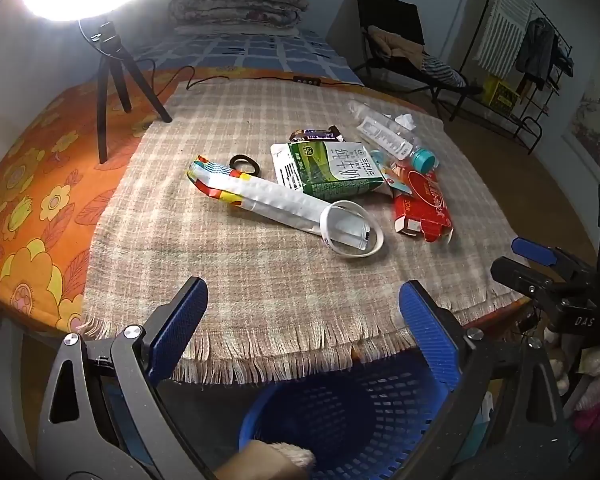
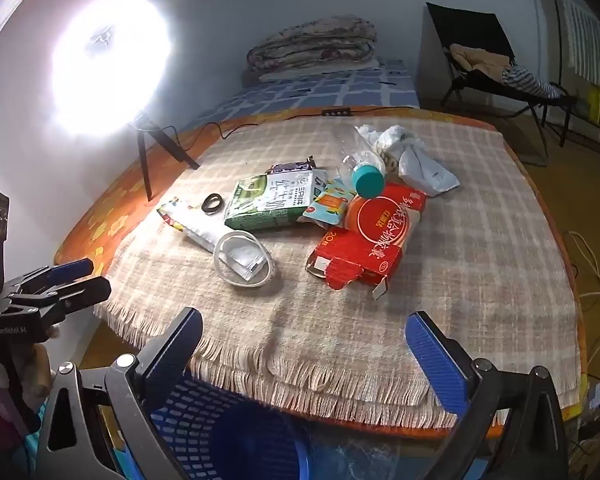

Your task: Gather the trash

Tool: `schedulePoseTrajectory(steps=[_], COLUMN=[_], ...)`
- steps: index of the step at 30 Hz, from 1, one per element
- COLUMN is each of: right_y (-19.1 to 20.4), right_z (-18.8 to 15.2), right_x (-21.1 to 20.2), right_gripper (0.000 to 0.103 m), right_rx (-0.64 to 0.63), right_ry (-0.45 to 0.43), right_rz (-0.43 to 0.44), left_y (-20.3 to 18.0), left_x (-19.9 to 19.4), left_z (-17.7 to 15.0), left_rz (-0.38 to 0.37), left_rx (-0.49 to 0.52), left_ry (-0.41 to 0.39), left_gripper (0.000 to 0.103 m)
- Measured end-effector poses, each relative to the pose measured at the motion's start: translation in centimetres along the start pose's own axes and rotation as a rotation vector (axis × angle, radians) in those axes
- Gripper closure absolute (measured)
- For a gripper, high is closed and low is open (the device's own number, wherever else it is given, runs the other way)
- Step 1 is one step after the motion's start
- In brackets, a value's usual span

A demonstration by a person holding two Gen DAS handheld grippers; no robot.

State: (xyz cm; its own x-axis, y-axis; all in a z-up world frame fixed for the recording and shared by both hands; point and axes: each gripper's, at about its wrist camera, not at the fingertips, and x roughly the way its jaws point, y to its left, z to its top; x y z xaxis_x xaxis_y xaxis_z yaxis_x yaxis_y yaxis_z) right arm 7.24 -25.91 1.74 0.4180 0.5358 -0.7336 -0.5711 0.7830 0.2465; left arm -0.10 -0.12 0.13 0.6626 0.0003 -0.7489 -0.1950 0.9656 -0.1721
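Hovering at the near, fringed edge of the checked cloth (image 1: 236,264), the left gripper (image 1: 304,312) had its blue jaws spread wide with nothing between them, and the right gripper (image 2: 304,340) stood just as wide and just as empty. All the trash lay on the cloth well ahead of both pairs of jaws. Nearest ahead of the left jaws was a white ring (image 1: 354,228), lying around the end of a long white pouch (image 1: 260,194) with a coloured top. Beyond that were a green-and-white milk carton (image 1: 332,170) and a black hair tie (image 1: 245,165) beside it. Ahead and to the right of the left jaws lay a flattened red box (image 1: 422,204), and behind it a clear plastic bottle (image 1: 384,134) with a teal cap. From the right wrist view, crumpled white tissue (image 2: 412,156) lay beyond the box, next to the bottle. Below the jaws, under the table's near edge, stood a blue slotted basket (image 1: 340,416); nothing from the pile showed in the part of it that could be seen. A bright ring lamp (image 2: 108,60) on a tripod stood far ahead and left of the jaws.
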Motion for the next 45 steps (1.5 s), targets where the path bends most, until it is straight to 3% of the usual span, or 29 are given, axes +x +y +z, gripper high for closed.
schedulePoseTrajectory(steps=[45], right_y=[0.54], right_z=[0.46], right_x=[0.13], right_gripper=[0.0], right_rx=[-0.021], right_ry=[-0.032], right_rz=[-0.088], left_y=[0.15], left_x=[0.43], left_z=[0.03], left_rz=[0.0], left_rx=[-0.008], left_ry=[0.012], left_gripper=[0.005])
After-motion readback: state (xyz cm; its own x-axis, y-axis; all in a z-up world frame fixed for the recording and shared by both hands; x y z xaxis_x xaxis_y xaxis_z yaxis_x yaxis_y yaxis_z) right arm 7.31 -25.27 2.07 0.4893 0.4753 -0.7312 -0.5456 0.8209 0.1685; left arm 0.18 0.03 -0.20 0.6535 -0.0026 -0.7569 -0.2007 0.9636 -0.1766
